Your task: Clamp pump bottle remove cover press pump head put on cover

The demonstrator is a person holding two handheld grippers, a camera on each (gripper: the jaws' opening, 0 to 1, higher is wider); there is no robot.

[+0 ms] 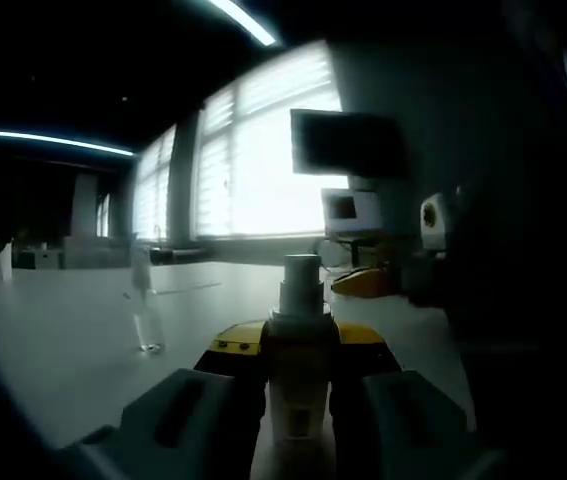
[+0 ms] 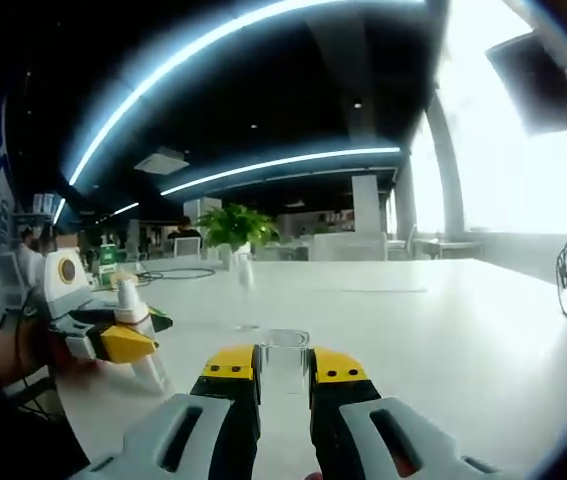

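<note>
In the left gripper view the pump bottle (image 1: 298, 395) stands upright between my jaws, its bare pump head (image 1: 301, 275) sticking up above them. My left gripper (image 1: 300, 345) is shut on the bottle's body. In the right gripper view my right gripper (image 2: 285, 365) is shut on the small transparent cover (image 2: 286, 362), held just above the white table (image 2: 433, 340). The left gripper (image 2: 113, 335) comes into that view at the left, holding the bottle (image 2: 141, 345) tilted, with its white pump head (image 2: 128, 292) uncovered. The cover is apart from the bottle, to its right.
A slim clear vessel (image 1: 147, 310) stands alone on the table (image 1: 53, 340); it also appears further back as the vessel (image 2: 247, 272). A dark monitor (image 1: 348, 142), a small screen (image 1: 351, 210) and a yellow item (image 1: 363, 281) are near the window. A potted plant (image 2: 235, 225) and cables (image 2: 178, 272) lie far back.
</note>
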